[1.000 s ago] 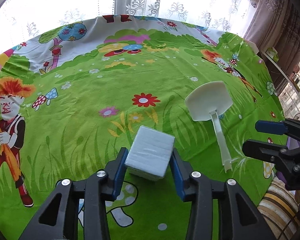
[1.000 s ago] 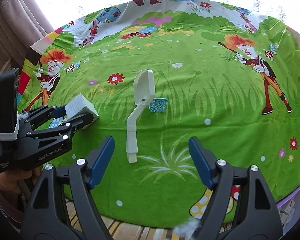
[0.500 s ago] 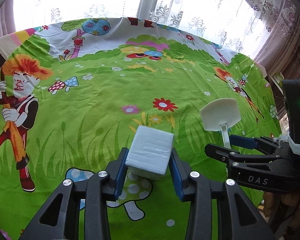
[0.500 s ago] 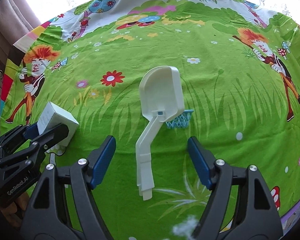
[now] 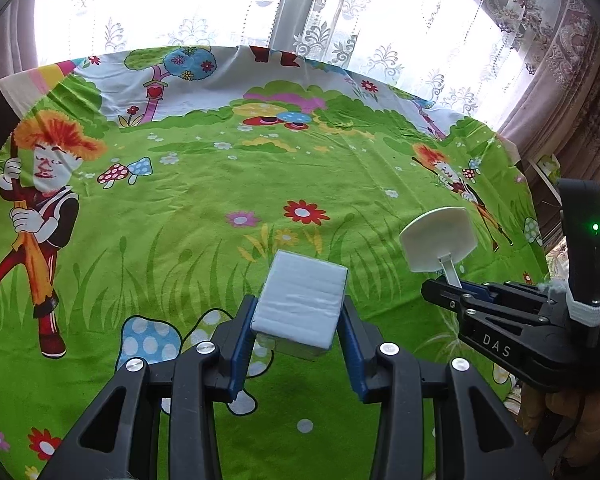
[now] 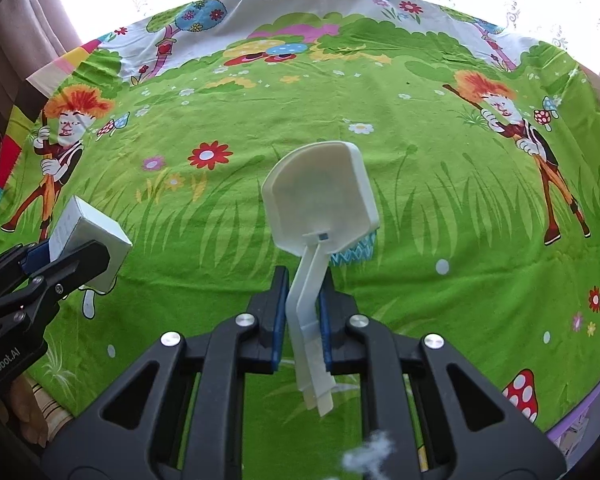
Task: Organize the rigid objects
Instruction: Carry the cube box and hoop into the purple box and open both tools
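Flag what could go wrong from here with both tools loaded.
The right tool pinches only the thin stem of the toy hoop, low down; the wide backboard may swing or twist loose when lifted. The left tool holds the white box beside it, so the tools could knock together.

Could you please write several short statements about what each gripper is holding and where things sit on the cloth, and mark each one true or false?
1. The left gripper is shut on the white box. True.
2. The right gripper stands wide open with nothing between its pads. False: it is shut on the pole of the toy basketball hoop.
3. The hoop's net is blue. True.
4. The tablecloth is plain white. False: it is bright green with cartoon figures, flowers and mushrooms.
5. The white box lies flat on the cloth beside the hoop, untouched. False: it sits between the left gripper's pads, apart from the hoop.
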Tool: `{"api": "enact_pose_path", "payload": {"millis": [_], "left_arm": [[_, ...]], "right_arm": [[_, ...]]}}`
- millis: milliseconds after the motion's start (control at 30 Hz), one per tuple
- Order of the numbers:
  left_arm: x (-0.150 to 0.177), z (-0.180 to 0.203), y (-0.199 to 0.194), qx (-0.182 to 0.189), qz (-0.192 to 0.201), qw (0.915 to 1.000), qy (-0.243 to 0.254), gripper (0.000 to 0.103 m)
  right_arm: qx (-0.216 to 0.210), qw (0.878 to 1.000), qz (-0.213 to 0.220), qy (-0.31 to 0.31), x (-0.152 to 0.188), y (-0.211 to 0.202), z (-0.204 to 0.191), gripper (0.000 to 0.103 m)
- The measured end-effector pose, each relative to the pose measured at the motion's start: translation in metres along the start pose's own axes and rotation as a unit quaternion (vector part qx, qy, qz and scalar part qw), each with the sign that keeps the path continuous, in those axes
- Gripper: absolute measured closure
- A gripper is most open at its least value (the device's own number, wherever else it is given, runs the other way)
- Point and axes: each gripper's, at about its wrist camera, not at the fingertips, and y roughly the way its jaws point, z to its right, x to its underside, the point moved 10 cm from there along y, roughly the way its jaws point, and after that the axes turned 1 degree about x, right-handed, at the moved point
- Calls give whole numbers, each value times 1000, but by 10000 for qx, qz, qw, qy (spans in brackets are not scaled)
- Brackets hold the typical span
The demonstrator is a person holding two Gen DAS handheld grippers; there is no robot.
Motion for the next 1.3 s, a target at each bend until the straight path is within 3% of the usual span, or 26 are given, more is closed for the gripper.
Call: {"api": "enact_pose_path", "payload": {"millis": [400, 667, 867, 1100, 1300], "left_arm": [[4, 87, -54, 522, 252, 9976, 387, 62], [35, 178, -77, 1087, 140, 9912, 742, 62], [64, 250, -93, 1506, 23, 9825, 1093, 62], [98, 318, -90, 1708, -250, 9728, 1547, 62], [118, 358, -80, 1786, -475, 9671, 1750, 58]], "right_arm": [[232, 9972, 633, 339, 24, -96, 53, 85], [464, 9929, 815, 733, 78, -163, 111, 85], [877, 9864, 918, 1044, 126, -212, 170, 85], [1368, 9745, 960, 1500, 175, -251, 238, 85], [1669, 9648, 975, 1782, 201, -268, 272, 85]]}}
